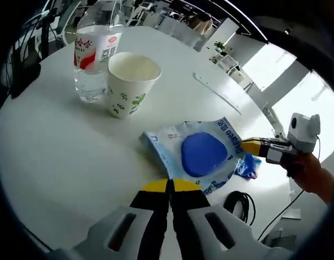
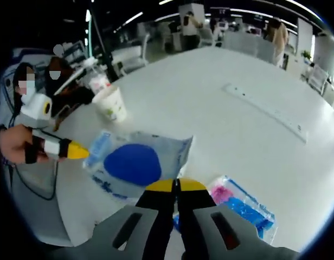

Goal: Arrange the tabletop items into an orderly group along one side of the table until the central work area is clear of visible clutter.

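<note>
Pouch [image 1: 202, 154], blue-printed, lies flat mid-bench [image 1: 58, 151], near cup [image 1: 130, 82] and bottle [image 1: 95, 51]. Left hand-held gripper [image 1: 170, 187] closed, empty, at its near edge; right hand-held gripper [image 2: 177, 187] likewise closed. Pouch looks light, soft, slippery: pinch an edge seam

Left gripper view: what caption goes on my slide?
Shut left gripper beside a blue-and-white packet; paper cup and water bottle behind.

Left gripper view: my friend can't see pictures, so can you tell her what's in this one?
The left gripper, jaws closed, points at a light blue packet with a dark blue oval, lying on a white round table. The right gripper touches the packet's far edge, held by a hand. Farther back, a paper cup stands beside a water bottle.
</note>
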